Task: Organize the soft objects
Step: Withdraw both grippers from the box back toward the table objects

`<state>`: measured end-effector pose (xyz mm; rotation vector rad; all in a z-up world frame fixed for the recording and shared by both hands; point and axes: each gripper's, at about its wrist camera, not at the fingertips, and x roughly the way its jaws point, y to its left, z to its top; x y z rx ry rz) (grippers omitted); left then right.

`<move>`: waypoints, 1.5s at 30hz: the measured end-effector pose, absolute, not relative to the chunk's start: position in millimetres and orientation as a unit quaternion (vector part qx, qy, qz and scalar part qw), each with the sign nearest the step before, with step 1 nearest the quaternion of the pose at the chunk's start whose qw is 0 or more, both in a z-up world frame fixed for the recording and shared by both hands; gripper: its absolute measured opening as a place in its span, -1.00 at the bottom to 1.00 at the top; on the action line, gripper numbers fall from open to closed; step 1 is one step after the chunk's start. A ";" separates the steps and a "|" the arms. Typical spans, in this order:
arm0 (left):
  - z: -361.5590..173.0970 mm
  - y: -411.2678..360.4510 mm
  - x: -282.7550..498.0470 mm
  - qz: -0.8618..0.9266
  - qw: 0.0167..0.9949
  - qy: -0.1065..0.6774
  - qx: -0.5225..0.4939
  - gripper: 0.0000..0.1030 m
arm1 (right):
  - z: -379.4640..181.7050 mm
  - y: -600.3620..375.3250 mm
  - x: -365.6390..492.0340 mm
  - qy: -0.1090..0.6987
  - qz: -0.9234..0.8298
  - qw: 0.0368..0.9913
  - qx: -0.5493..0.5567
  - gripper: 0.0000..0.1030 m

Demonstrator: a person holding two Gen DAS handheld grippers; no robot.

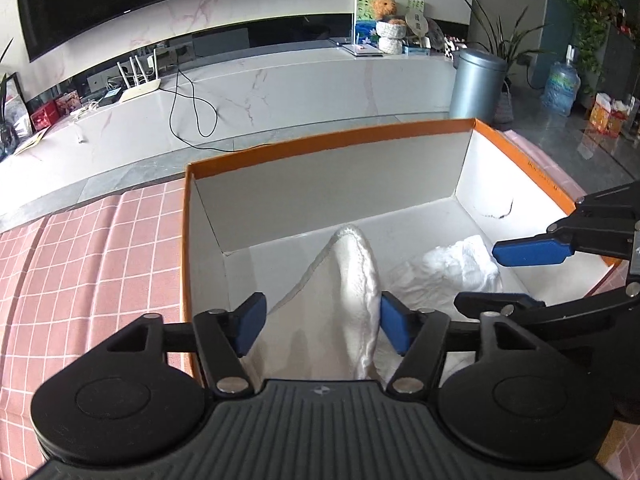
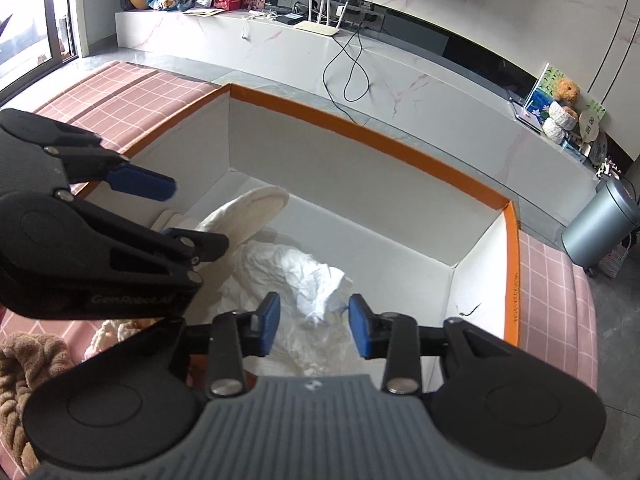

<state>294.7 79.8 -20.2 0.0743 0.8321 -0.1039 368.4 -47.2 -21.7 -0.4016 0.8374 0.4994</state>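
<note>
An orange-rimmed white box (image 1: pixel 328 140) (image 2: pixel 360 128) stands on a pink checked surface. Inside lie a cream fluffy towel (image 1: pixel 356 280) (image 2: pixel 248 212) and a crumpled white cloth (image 1: pixel 448 268) (image 2: pixel 304 276). My left gripper (image 1: pixel 322 322) is open over the box's near side, its blue pads either side of the towel's raised fold, not pinching it. My right gripper (image 2: pixel 314 324) is open just above the white cloth, holding nothing. The right gripper shows in the left wrist view (image 1: pixel 516 276), and the left gripper shows in the right wrist view (image 2: pixel 180 216).
The pink checked cushion (image 1: pixel 100 248) surrounds the box. A brown fuzzy item (image 2: pixel 24 368) and a cream knit item (image 2: pixel 116 330) lie at the lower left outside the box. Behind are a marble TV bench (image 1: pixel 280 80), cable, router and a grey bin (image 1: pixel 476 84).
</note>
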 end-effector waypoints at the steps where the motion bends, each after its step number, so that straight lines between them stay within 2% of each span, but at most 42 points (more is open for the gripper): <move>1: -17.9 80.7 294.3 -0.052 0.913 0.403 0.030 0.57 | -20.4 -47.8 367.0 0.397 0.237 0.865 -0.194 -0.13; 4: -10.6 81.7 291.5 -0.047 0.917 0.395 0.031 0.58 | -13.8 -49.7 364.6 0.391 0.232 0.870 -0.192 -0.02; 7: -1.3 79.9 285.8 -0.046 0.922 0.383 0.035 0.58 | -3.6 -53.5 361.3 0.382 0.228 0.876 -0.184 0.17; 14: 31.6 83.0 261.3 -0.038 0.942 0.334 0.015 0.58 | 26.4 -65.0 336.5 0.344 0.224 0.895 -0.173 0.34; 27: 70.5 69.2 170.9 -0.039 0.974 0.225 -0.007 0.54 | 60.8 -114.9 234.2 0.258 0.234 0.935 -0.068 0.41; 32: 59.1 69.7 143.2 -0.061 0.971 0.230 -0.028 0.51 | 49.4 -126.1 194.8 0.255 0.218 0.939 -0.070 0.41; 35: 42.1 76.7 132.3 -0.070 0.962 0.259 -0.051 0.51 | 35.4 -134.6 175.8 0.268 0.208 0.939 -0.060 0.41; 45: -20.5 74.7 82.3 -0.086 0.938 0.334 -0.047 0.50 | -33.8 -152.9 141.0 0.358 0.168 0.918 -0.027 0.38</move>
